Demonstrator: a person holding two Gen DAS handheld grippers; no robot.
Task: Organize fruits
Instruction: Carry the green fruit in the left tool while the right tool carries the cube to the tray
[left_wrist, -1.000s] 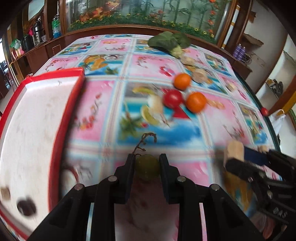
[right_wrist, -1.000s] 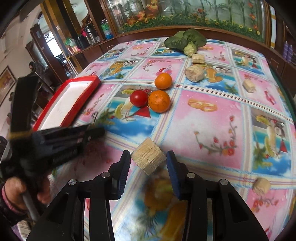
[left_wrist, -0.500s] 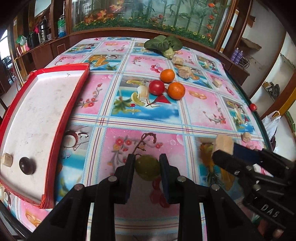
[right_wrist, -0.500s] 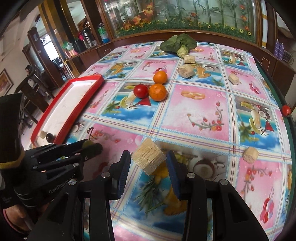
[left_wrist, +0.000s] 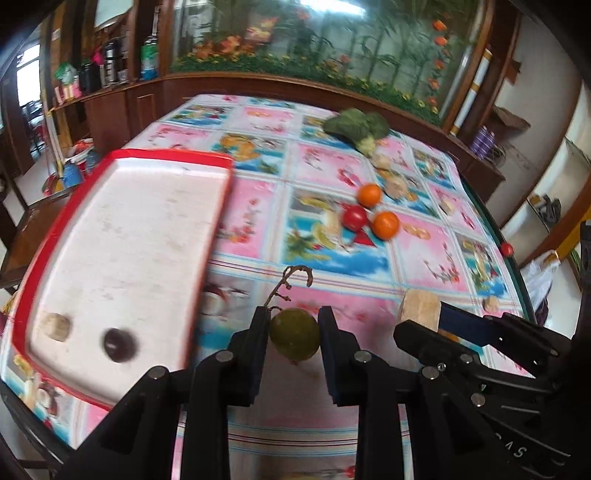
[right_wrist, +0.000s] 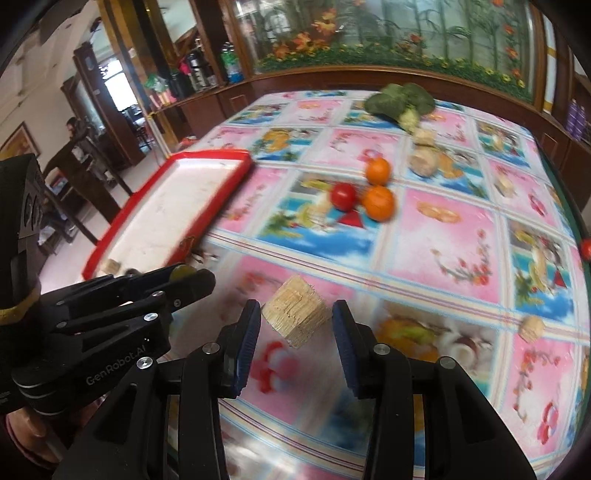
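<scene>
A green grape with a dry brown stem (left_wrist: 294, 334) is pinched in my left gripper (left_wrist: 293, 325), above the tablecloth just right of the red-rimmed white tray (left_wrist: 122, 236). In the tray's near end lie a dark grape (left_wrist: 118, 344) and a pale chunk (left_wrist: 56, 325). My right gripper (right_wrist: 295, 319) is shut on a tan cut block (right_wrist: 297, 316), held over the table's near part. The same block (left_wrist: 421, 308) shows at the right of the left wrist view. Two oranges (right_wrist: 377, 202) (right_wrist: 377, 170) and a red tomato (right_wrist: 343, 196) lie mid-table.
A leafy green vegetable (right_wrist: 400, 99) lies at the far end, with pale chunks (right_wrist: 424, 162) (right_wrist: 532, 326) scattered on the right half. A small red fruit (right_wrist: 585, 246) sits at the right edge. A wooden cabinet runs behind the table. A hand (right_wrist: 22, 432) holds the left gripper.
Both grippers have drawn back toward the near end and risen a little, each keeping its load. The tray, with the dark grape and pale chunk, now fills more of the left wrist view.
</scene>
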